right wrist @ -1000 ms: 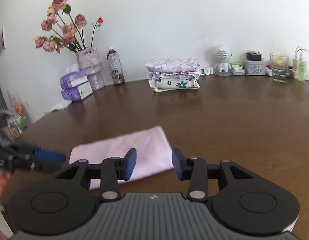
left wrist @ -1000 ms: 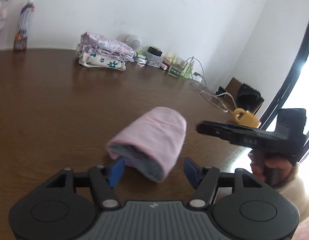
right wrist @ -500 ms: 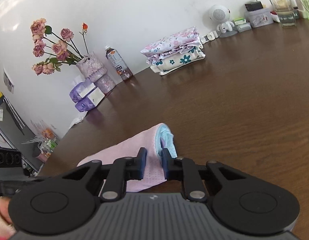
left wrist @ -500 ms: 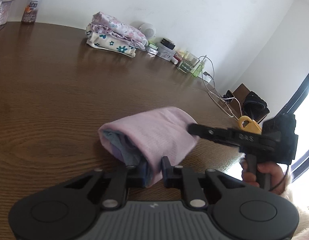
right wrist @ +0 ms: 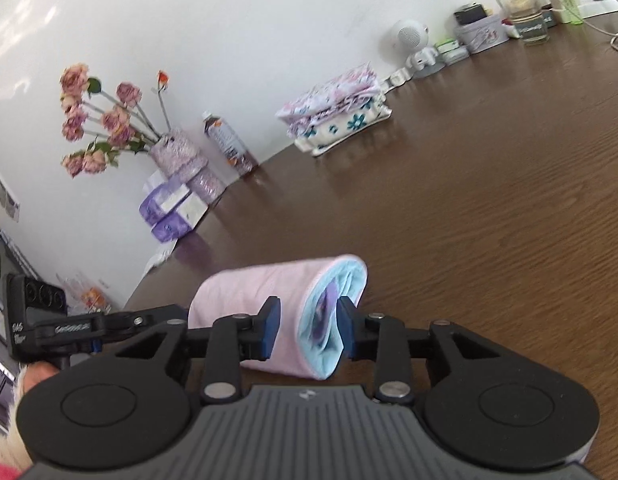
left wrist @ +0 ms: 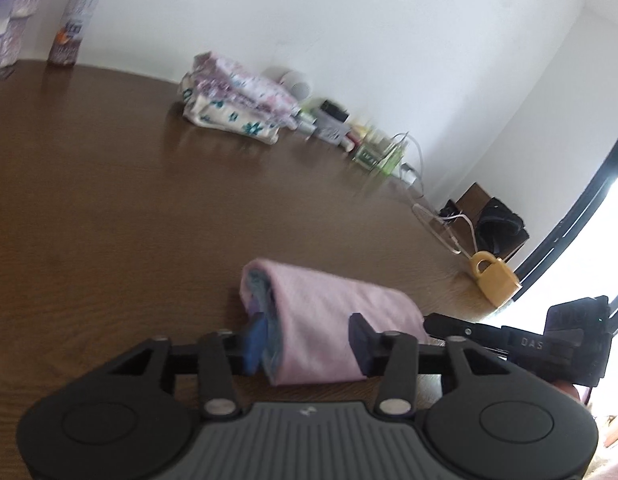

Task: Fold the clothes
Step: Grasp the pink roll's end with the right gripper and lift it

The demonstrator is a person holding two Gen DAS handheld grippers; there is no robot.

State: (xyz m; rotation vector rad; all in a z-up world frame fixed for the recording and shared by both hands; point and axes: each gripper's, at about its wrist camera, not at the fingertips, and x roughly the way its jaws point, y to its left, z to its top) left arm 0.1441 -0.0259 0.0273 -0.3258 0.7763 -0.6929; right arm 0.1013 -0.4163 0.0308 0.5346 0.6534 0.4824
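Only rightward: garment's blue lining.

Looks like a lived-in room at home: brown wooden table against a white wall, vase of pink roses, drink bottle, purple tissue packs, stack of folded floral clothes, glass jar, charging cables.

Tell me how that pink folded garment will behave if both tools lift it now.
The pink garment looks soft and thin, so it would likely sag between the two ends. Its blue lining gapes open, so layers may slip or unfold. It is probably light.
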